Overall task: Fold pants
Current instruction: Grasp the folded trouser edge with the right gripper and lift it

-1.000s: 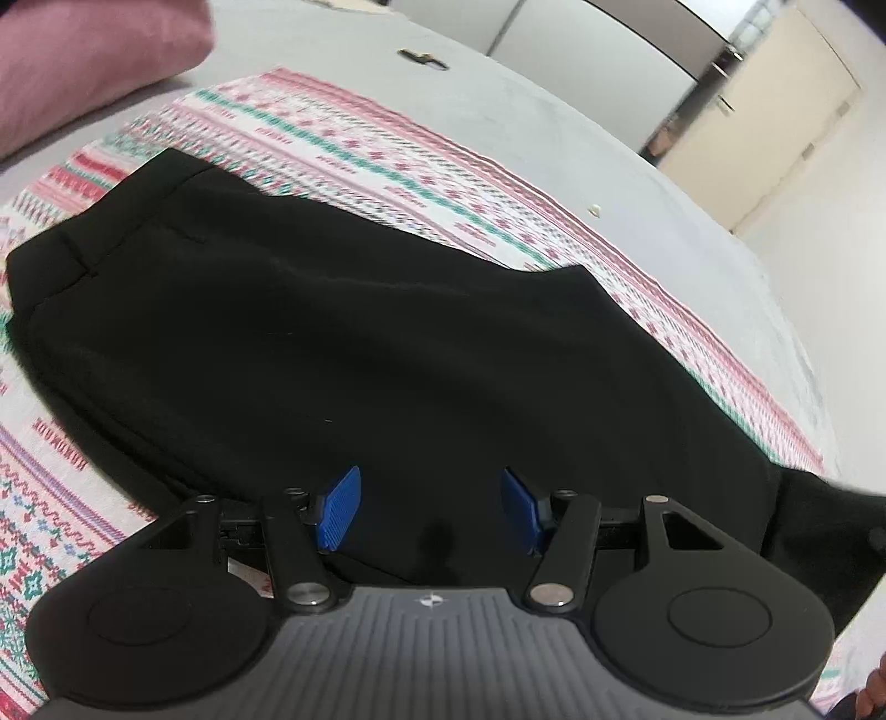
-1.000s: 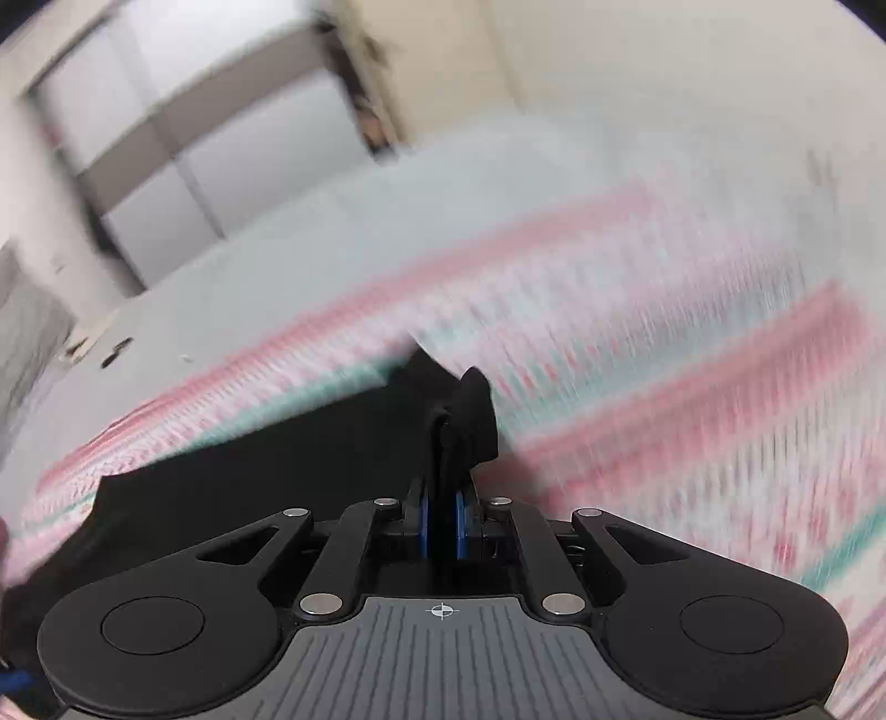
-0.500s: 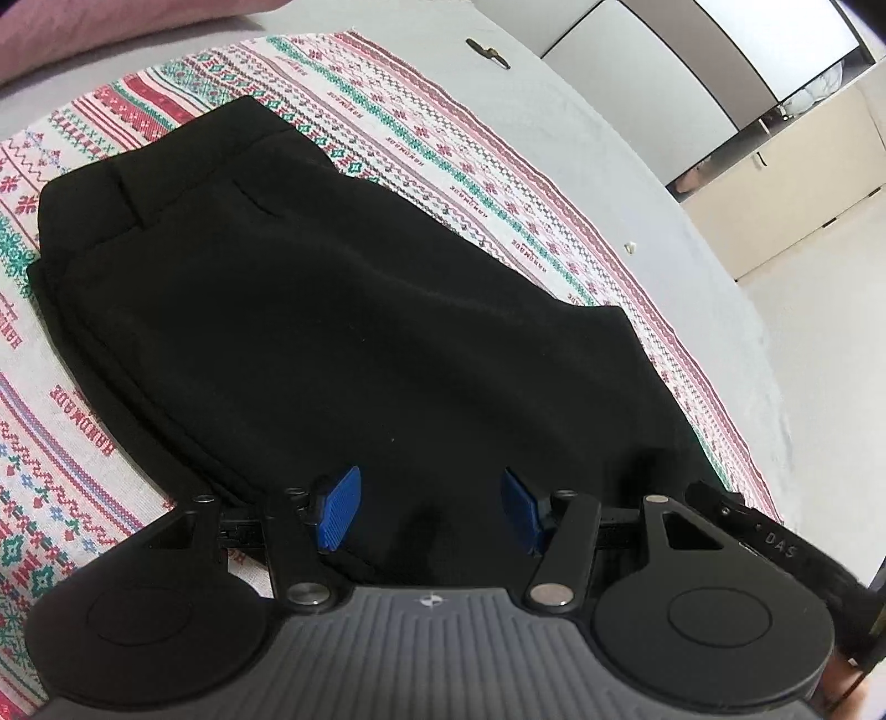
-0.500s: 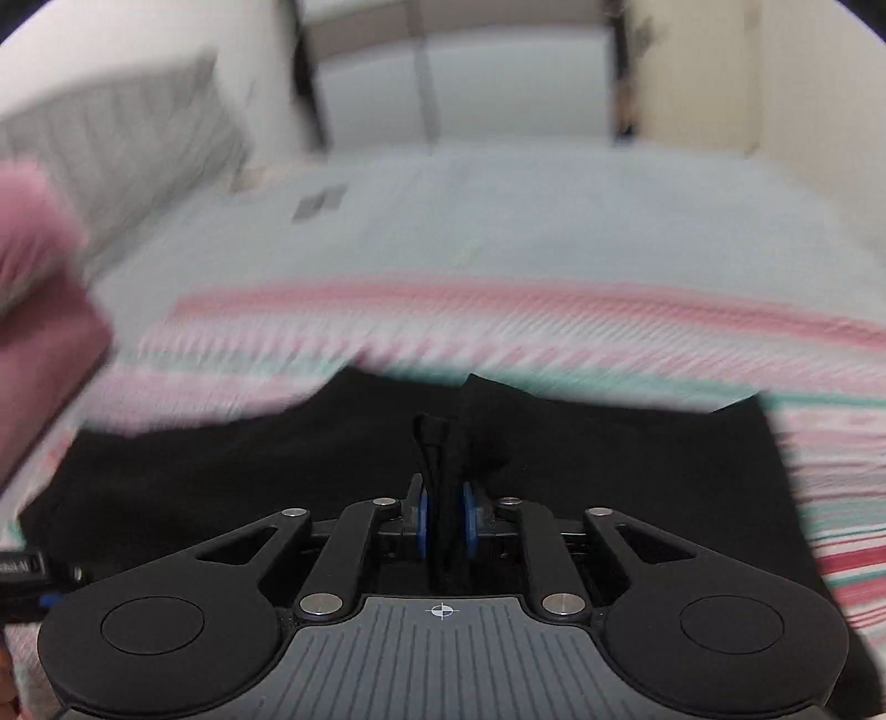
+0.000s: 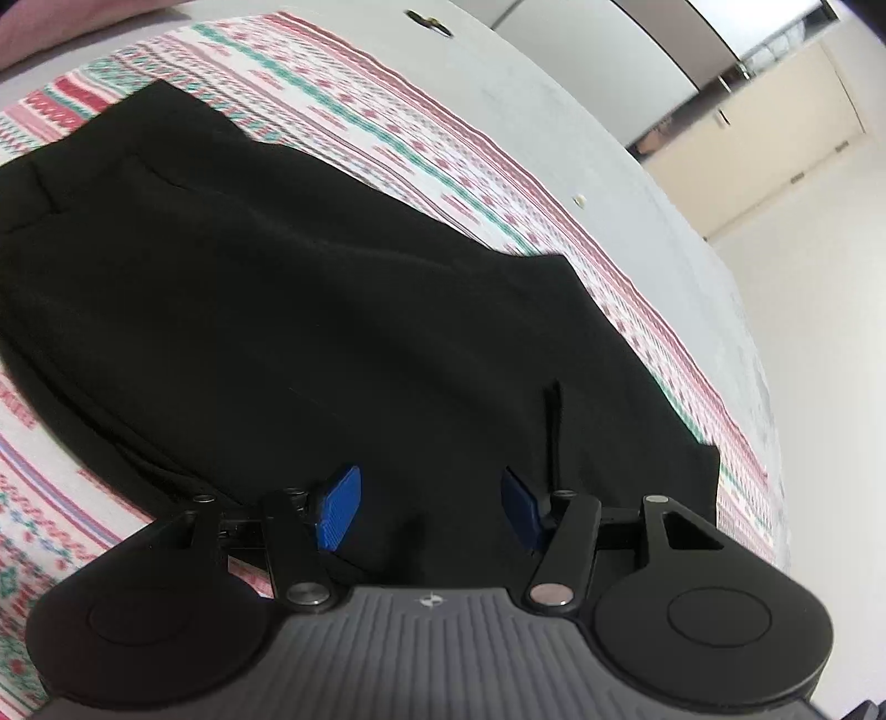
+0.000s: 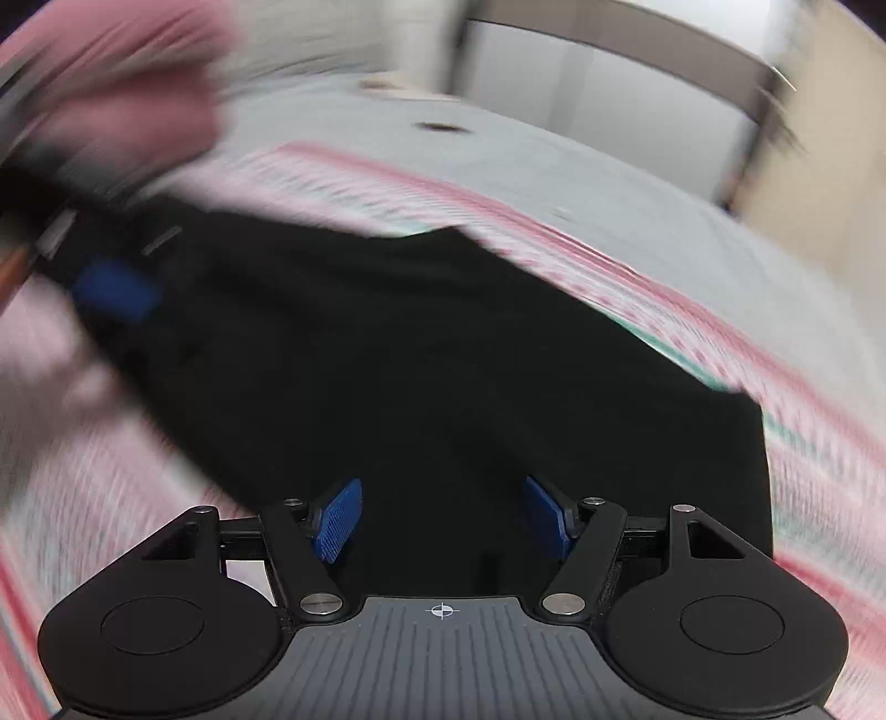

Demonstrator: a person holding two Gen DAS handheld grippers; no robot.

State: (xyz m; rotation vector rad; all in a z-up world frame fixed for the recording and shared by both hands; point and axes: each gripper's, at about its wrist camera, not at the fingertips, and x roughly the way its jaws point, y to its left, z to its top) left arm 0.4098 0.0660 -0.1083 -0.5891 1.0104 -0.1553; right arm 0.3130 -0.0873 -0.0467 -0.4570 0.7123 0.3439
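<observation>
The black pants (image 5: 310,310) lie folded on a patterned red, white and green blanket (image 5: 387,127); the waistband is at the far left. My left gripper (image 5: 429,507) is open and empty, just above the near edge of the pants. In the right wrist view the pants (image 6: 432,354) fill the middle of a blurred picture. My right gripper (image 6: 443,518) is open and empty over the pants. The left gripper's blue pad (image 6: 113,291) shows at the far left there.
The blanket lies on a grey bed (image 5: 554,111). A pink pillow (image 6: 127,83) is at the bed's far left. A small dark object (image 5: 426,19) lies on the grey sheet beyond the blanket. White wardrobe doors (image 6: 598,88) stand behind the bed.
My right gripper was shut on a pinch of the pants; it has opened and let go, and swung over the folded cloth. The left gripper stays open and shifted slightly.
</observation>
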